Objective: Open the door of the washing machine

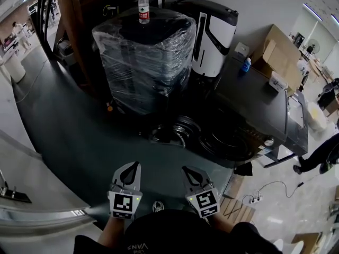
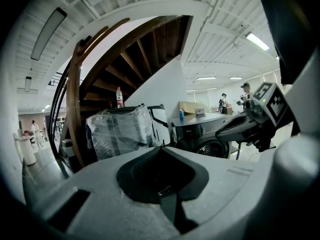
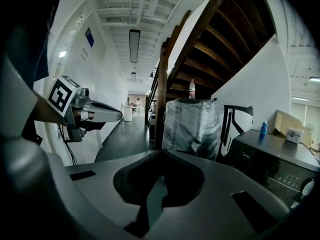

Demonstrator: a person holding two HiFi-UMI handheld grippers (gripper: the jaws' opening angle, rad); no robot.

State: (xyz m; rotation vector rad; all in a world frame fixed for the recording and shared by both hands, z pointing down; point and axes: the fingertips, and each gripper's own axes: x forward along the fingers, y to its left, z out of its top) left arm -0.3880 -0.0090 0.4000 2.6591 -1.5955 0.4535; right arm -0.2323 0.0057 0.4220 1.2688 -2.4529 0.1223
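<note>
- Dark grey floor (image 1: pixel 79 142) beneath a staircase; the washing machine (image 1: pixel 265 105) stood at two o'clock, well apart from both tools.
- Left gripper (image 1: pixel 132 168) and right gripper (image 1: pixel 189 172): jaws pressed together, empty.
- Its round door (image 1: pixel 175 130) seemingly swung out already; probably rigid, light on its hinge, best taken by the rim.

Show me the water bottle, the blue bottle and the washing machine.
water bottle (image 1: pixel 143 8), head view, middle of its body.
blue bottle (image 1: pixel 245 65), head view, on its body.
washing machine (image 1: pixel 254 97), head view, on its dark top panel.
</note>
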